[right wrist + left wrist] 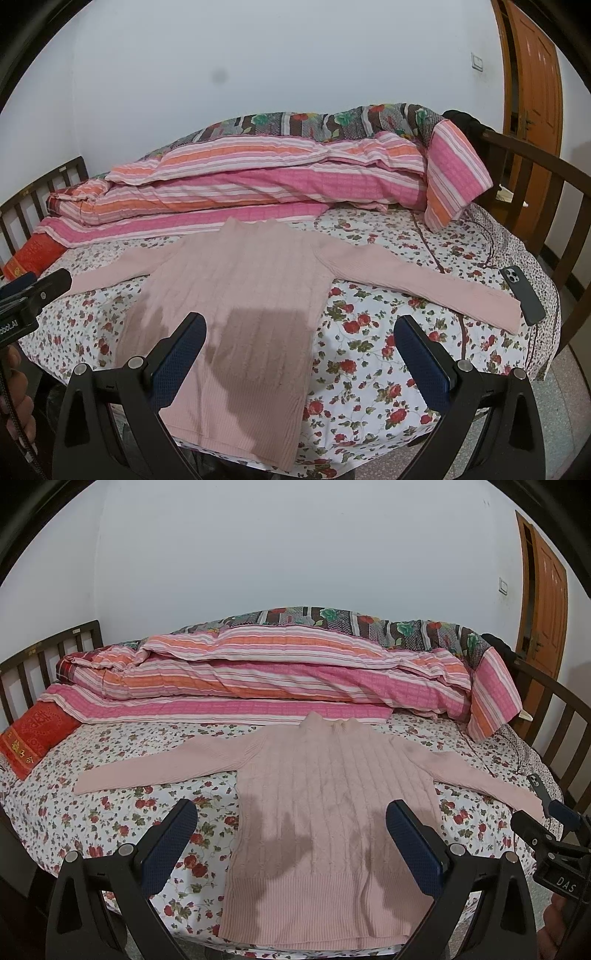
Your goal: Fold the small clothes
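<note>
A pink ribbed sweater (325, 812) lies flat on the floral bedsheet (129, 812), collar toward the wall, both sleeves spread out sideways. It also shows in the right wrist view (240, 302). My left gripper (291, 816) is open and empty, hovering over the sweater's lower body near the hem. My right gripper (299, 332) is open and empty, above the sweater's right side and the sheet beside it. The right gripper's body shows at the right edge of the left wrist view (546, 834).
A rolled pink striped quilt (277, 679) lies along the back of the bed. A red pillow (33, 734) sits at far left. A dark phone (522, 293) lies by the right sleeve's cuff. Dark wooden bed rails (535, 166) stand at both ends.
</note>
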A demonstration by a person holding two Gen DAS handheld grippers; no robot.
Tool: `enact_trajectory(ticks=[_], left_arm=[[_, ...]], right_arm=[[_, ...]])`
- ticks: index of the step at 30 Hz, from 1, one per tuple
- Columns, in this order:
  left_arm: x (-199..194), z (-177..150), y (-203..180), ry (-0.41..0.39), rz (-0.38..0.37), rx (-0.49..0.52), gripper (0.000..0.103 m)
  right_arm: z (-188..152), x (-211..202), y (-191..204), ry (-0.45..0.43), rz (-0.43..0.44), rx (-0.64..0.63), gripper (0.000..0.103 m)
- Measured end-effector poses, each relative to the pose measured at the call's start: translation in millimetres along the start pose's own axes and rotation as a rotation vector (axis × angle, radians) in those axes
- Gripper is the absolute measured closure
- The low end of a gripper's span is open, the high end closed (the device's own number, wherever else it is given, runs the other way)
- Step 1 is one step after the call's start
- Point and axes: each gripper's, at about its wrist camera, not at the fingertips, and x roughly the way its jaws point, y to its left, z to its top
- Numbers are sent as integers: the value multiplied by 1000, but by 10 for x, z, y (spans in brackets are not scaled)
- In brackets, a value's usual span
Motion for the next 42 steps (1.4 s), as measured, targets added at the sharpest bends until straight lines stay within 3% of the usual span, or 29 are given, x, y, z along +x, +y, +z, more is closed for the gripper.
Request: enact_trajectory(ticks=[42], left_arm=[[-22,3,-4,-3,-4,1,0]], right_arm=[[-5,-14,28,0,2,2,2]])
